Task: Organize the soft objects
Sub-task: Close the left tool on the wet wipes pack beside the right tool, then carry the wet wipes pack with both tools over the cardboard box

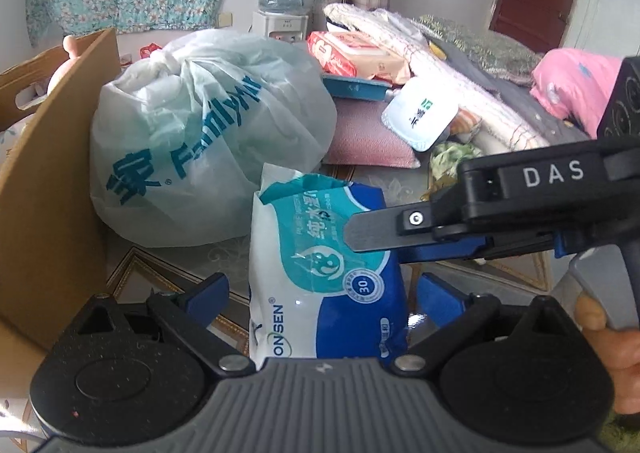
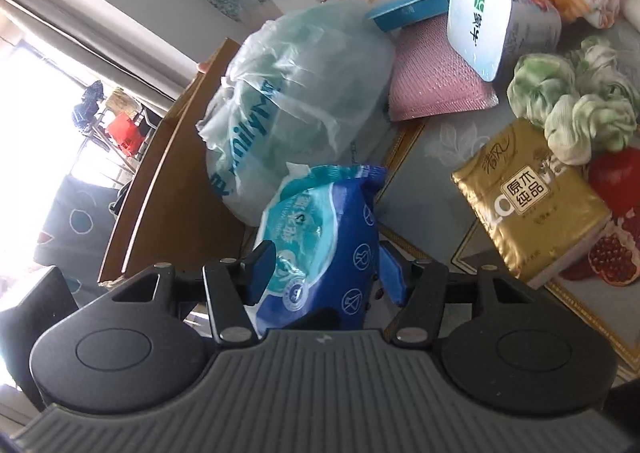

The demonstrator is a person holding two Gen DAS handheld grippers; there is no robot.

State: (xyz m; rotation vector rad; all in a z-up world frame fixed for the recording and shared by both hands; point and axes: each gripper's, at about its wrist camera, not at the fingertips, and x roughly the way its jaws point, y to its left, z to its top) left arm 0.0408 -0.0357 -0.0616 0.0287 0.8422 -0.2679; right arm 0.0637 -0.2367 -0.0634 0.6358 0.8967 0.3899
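The wet-wipes pack (image 1: 320, 273) stands on the bench beside the tied plastic bag (image 1: 200, 133), between both grippers' parted fingers (image 1: 208, 289), apparently ungripped. Soft, slippery film; pinch mid-body.

The left tool (image 1: 320, 293) points steeply down, its blue pads (image 1: 210, 289) spread wide apart. The right tool (image 2: 326, 273) reaches in from the right, jaws partly parted. A hand (image 1: 608, 349) wraps fingers round its grey handle
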